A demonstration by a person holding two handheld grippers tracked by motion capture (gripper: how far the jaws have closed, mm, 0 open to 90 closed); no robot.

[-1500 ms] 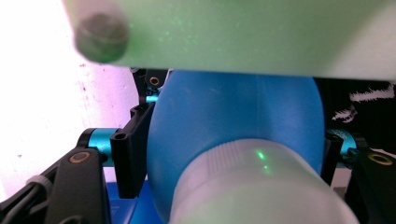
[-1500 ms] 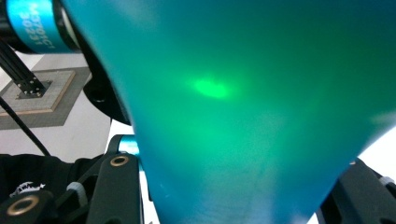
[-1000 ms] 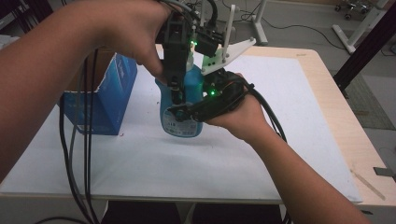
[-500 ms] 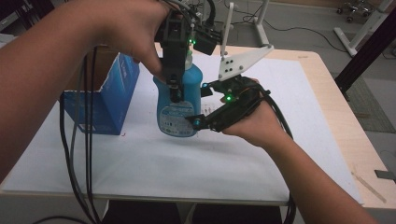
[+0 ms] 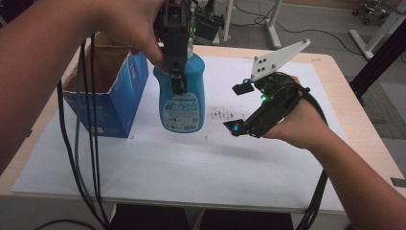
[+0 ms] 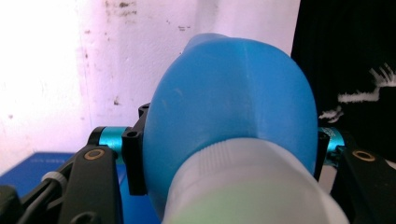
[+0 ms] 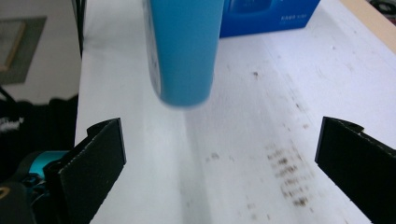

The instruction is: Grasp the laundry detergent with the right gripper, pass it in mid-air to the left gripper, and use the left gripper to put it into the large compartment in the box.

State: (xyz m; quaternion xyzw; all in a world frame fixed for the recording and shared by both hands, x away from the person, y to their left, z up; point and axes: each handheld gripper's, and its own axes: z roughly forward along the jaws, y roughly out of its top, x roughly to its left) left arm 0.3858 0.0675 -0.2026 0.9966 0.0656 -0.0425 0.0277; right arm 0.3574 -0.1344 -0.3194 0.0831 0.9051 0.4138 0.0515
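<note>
Blue cardboard box [image 5: 107,91] stands open at the left side of the table [image 5: 335,72], on the white paper sheet [image 5: 191,163]. Just beside it, the left tool [image 5: 175,57] is clamped on the neck of the blue bottle [image 5: 181,98] from above; in the left gripper view the pads press both sides below the white cap [image 6: 243,186]. The bottle hangs upright, and its base seems slightly above the sheet. To the right, the right tool [image 5: 238,108] has just been opening; its jaws stand wide apart with nothing between them, and it is away from the bottle. The step in hand looks like a handover finished. Probably the next move is to carry the bottle over the box and lower it inside, keeping it vertical so the base clears the box wall.
</note>
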